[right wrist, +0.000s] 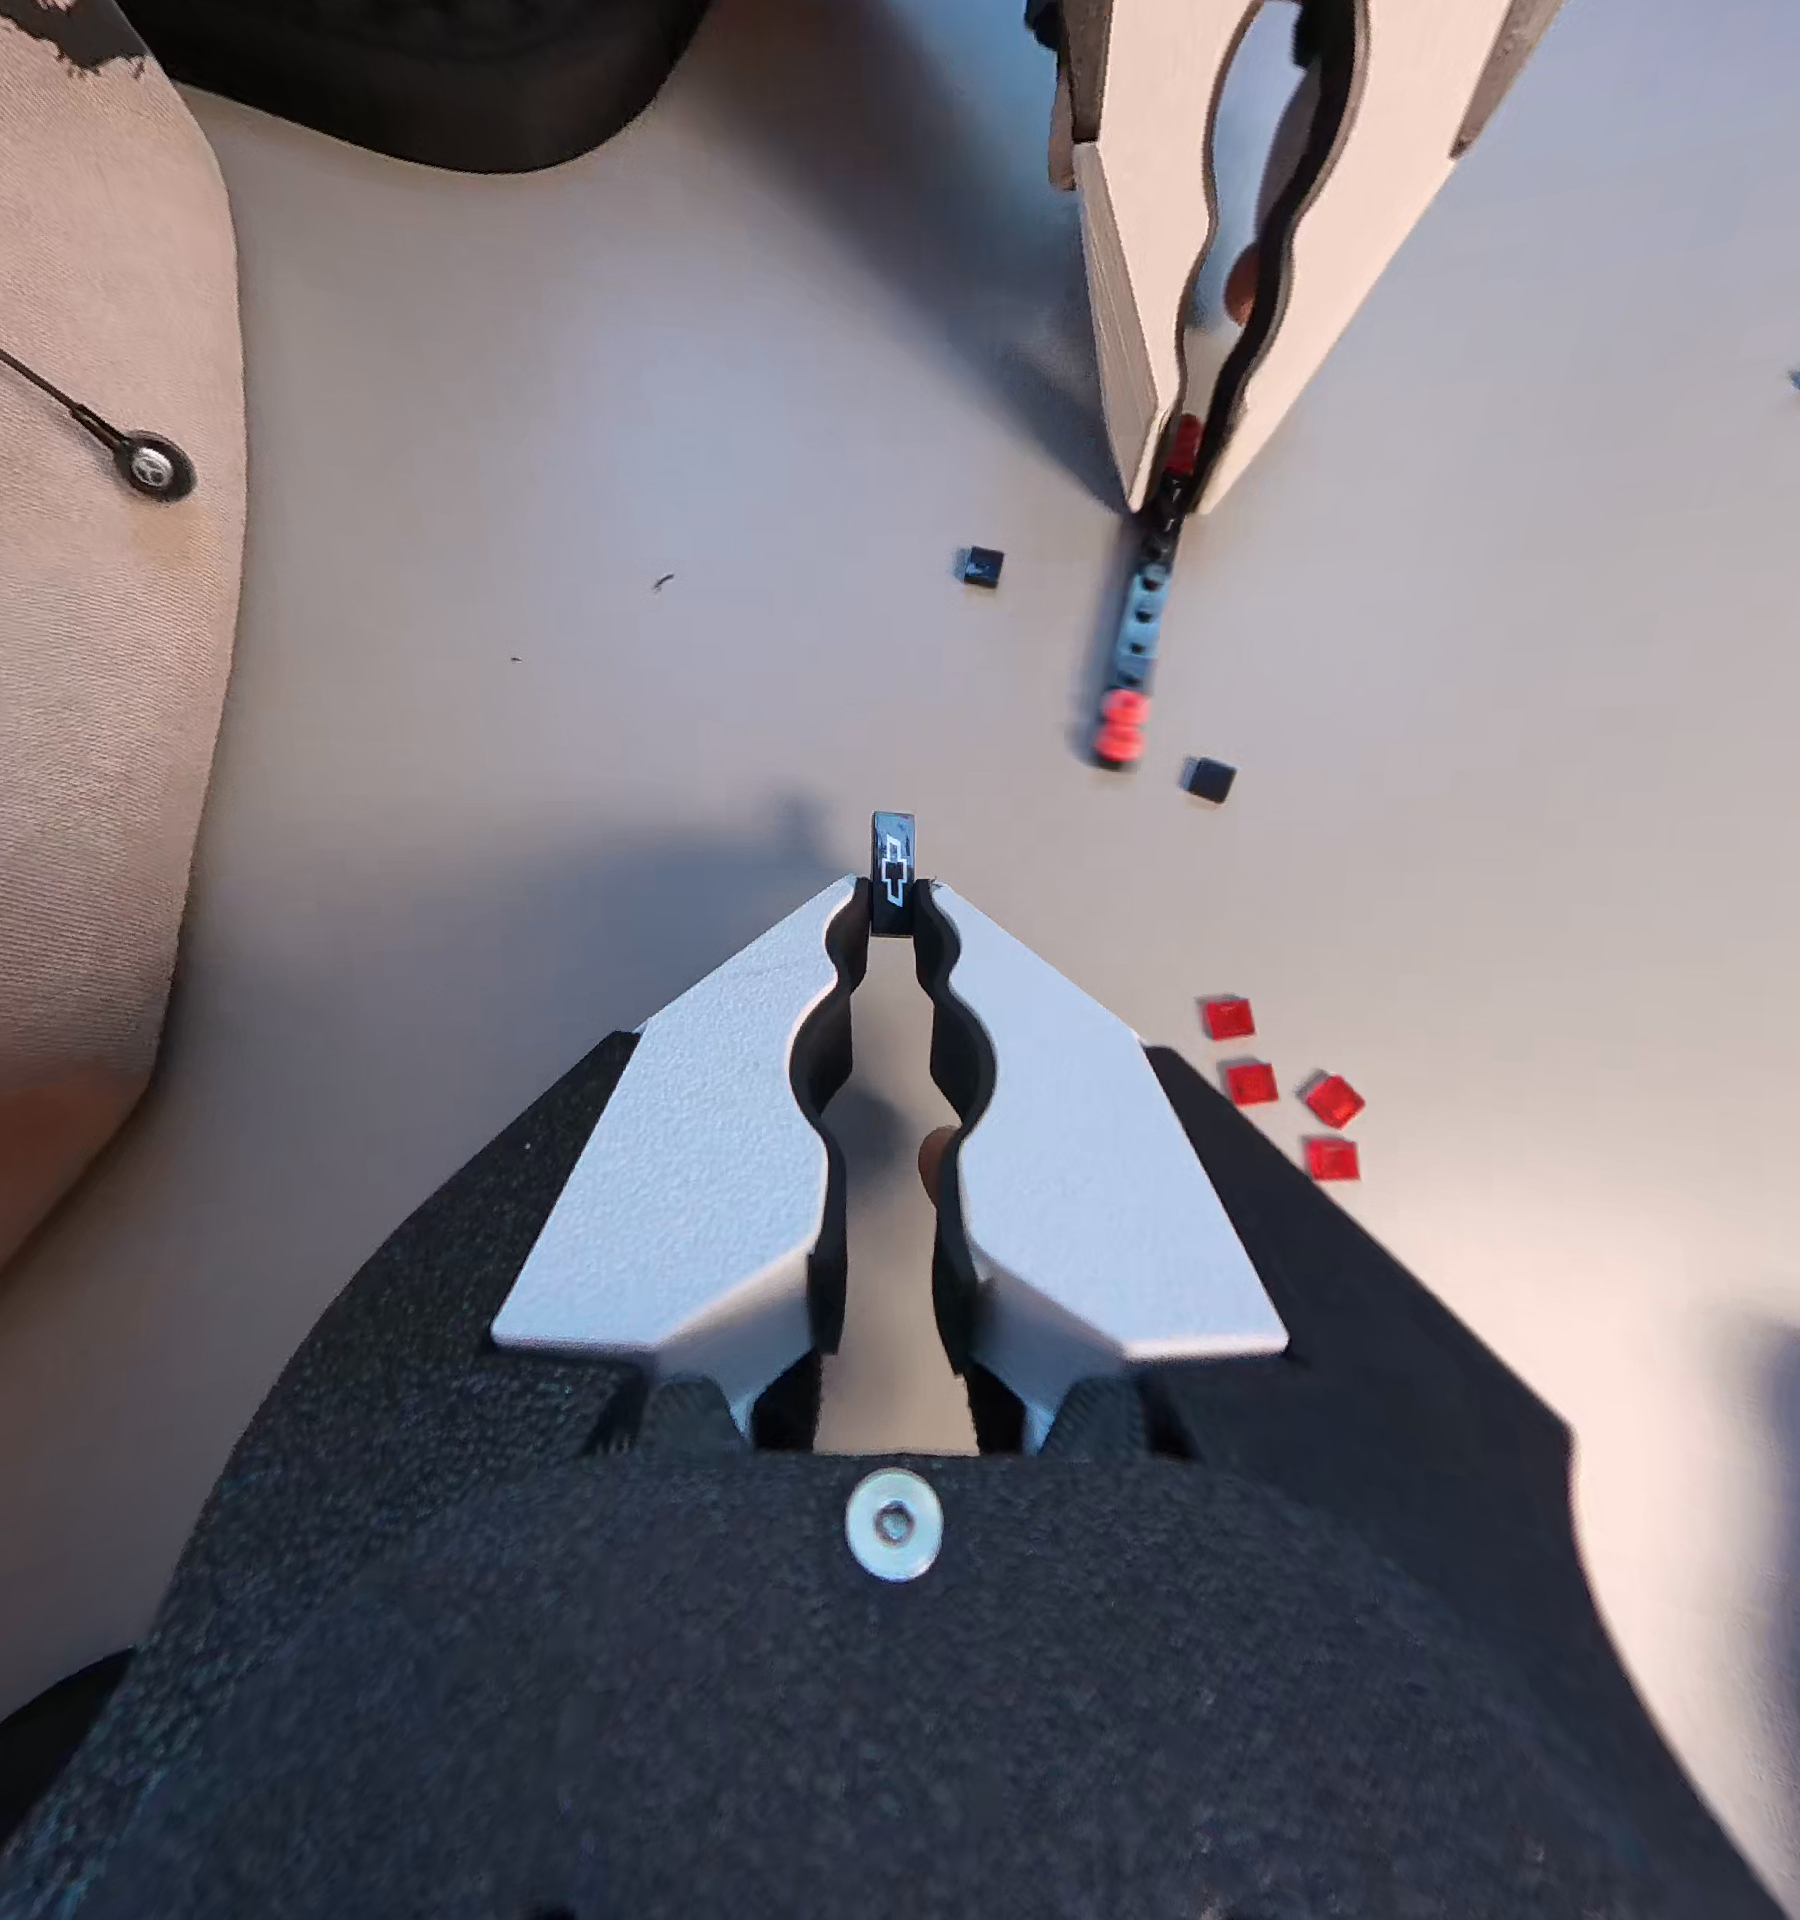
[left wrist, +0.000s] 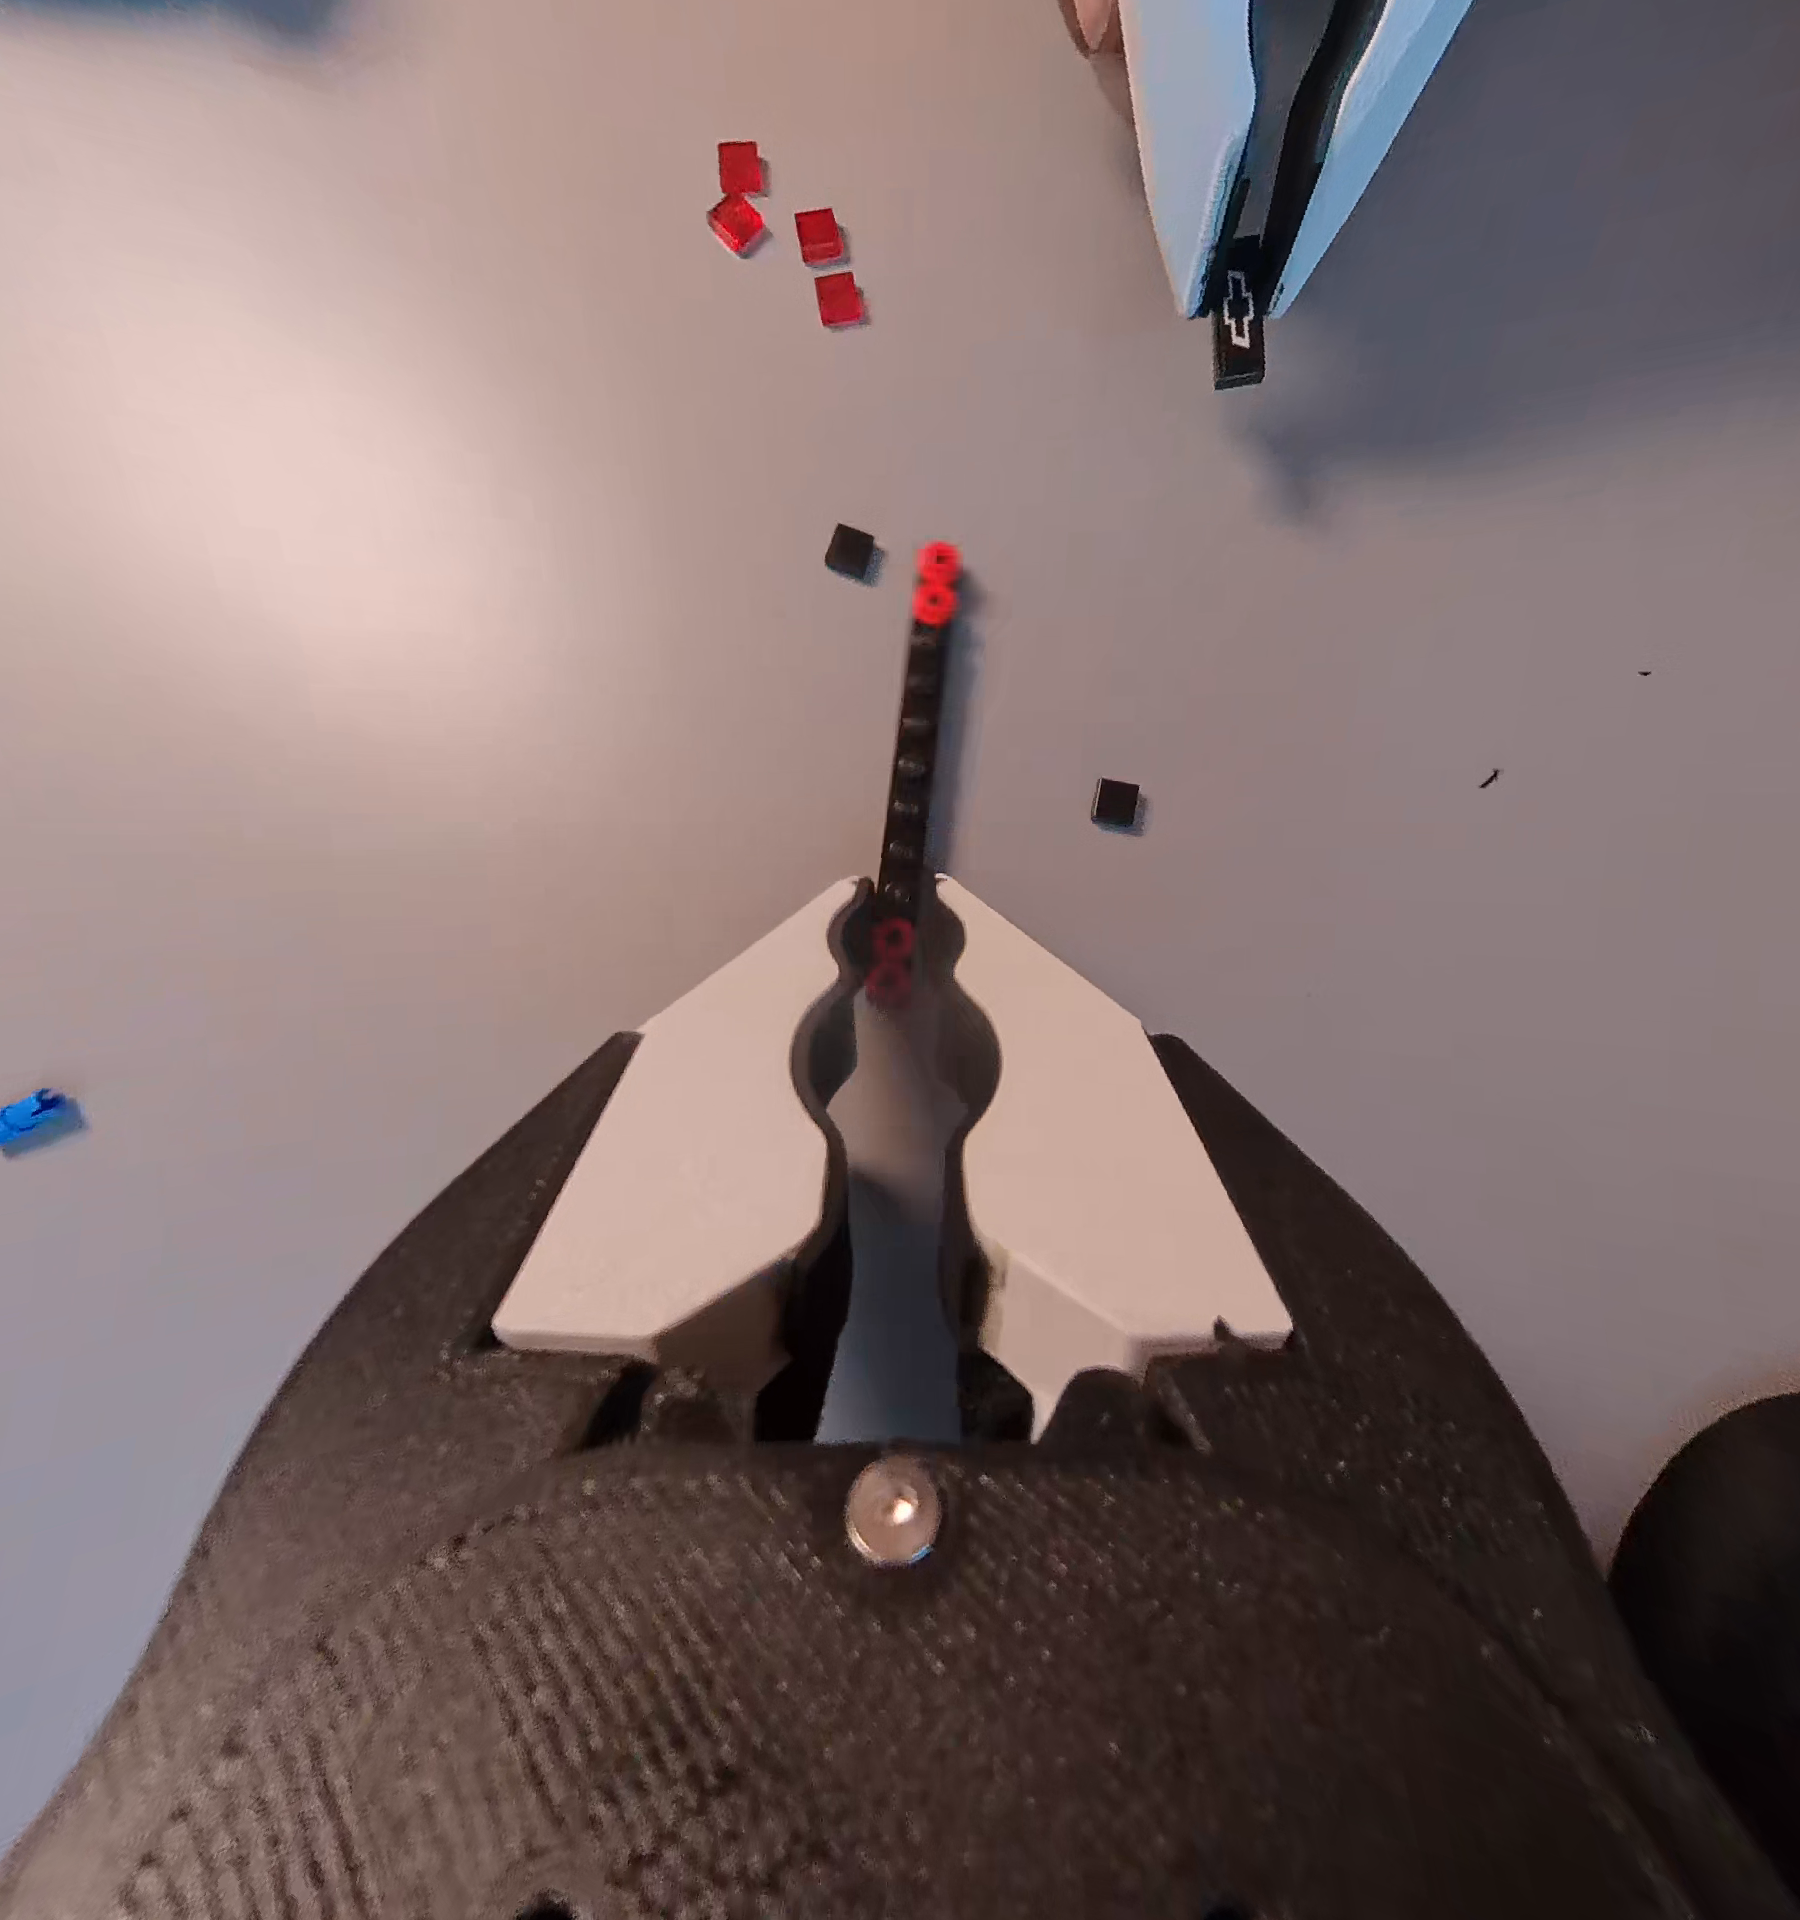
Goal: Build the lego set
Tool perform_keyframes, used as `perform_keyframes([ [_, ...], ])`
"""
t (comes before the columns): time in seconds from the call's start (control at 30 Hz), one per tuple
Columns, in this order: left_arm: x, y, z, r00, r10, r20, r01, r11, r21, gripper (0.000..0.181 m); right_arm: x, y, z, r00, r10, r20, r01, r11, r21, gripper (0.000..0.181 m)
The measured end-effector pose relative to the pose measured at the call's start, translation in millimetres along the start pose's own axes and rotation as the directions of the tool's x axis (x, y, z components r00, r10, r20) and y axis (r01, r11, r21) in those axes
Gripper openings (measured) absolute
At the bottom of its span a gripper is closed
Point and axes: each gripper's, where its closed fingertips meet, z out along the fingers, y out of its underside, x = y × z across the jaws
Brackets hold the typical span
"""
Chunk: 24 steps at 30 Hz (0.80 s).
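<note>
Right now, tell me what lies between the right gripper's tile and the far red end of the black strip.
In the right wrist view, only bare table separates the black tile from the strip's red end; a small black square sits just off that line.

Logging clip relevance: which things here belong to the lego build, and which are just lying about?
In use:
long black studded strip with red round studs, in left tongs
small black printed tile, in right tongs

Lying about:
four red square tiles
two black square tiles
blue pieces
</note>
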Motion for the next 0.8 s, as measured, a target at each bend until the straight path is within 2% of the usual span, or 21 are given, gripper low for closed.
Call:
perform_keyframes([
  [0.17, 5.0, -4.3, -8.5, 0.997, -0.044, 0.065, 0.038, 0.994, 0.103, 0.006, 1.0, -0.6, -6.0, 0.999, 0.037, -0.008, -0.037, 0.998, 0.048, 0.005],
  [0.27, 23.2, -10.6, -26.1, 0.996, -0.080, 0.031, 0.073, 0.982, 0.175, 0.005, 0.1, -3.3, -10.2, 0.999, 0.042, -0.011, -0.041, 0.997, 0.065, 0.005],
  [0.33, 46.9, -7.6, -27.6, 0.996, -0.090, -0.017, 0.092, 0.983, 0.161, 0.006, -1.3, -2.6, -13.4, 0.999, 0.041, -0.017, -0.040, 0.997, 0.066, 0.005],
  [0.43, 62.6, 11.9, -13.4, 0.996, -0.092, 0.015, 0.091, 0.995, 0.046, 0.006, -2.8, -1.3, -15.5, 0.999, 0.051, -0.019, -0.050, 0.996, 0.075, 0.005],
  [0.53, 56.1, 12.4, -9.3, 0.994, -0.101, 0.044, 0.101, 0.995, 0.010, 0.006, -2.3, -1.4, -14.2, 0.998, 0.057, -0.020, -0.056, 0.996, 0.076, 0.005],
  [0.63, 32.9, 7.9, -5.7, 0.990, -0.114, 0.086, 0.117, 0.993, -0.028, 0.005, -2.8, -5.8, -14.0, 0.999, 0.048, -0.023, -0.046, 0.996, 0.078, 0.005],
  [0.7, 16.4, 2.3, -2.1, 0.987, -0.113, 0.112, 0.117, 0.993, -0.032, 0.006, -2.5, -8.2, -14.4, 0.998, 0.047, -0.029, -0.045, 0.996, 0.082, 0.005],
  [0.8, 10.6, -6.8, 5.0, 0.990, -0.099, 0.104, 0.102, 0.994, -0.024, 0.006, -1.8, -9.3, -14.4, 0.997, 0.062, -0.041, -0.058, 0.995, 0.087, 0.005],
])
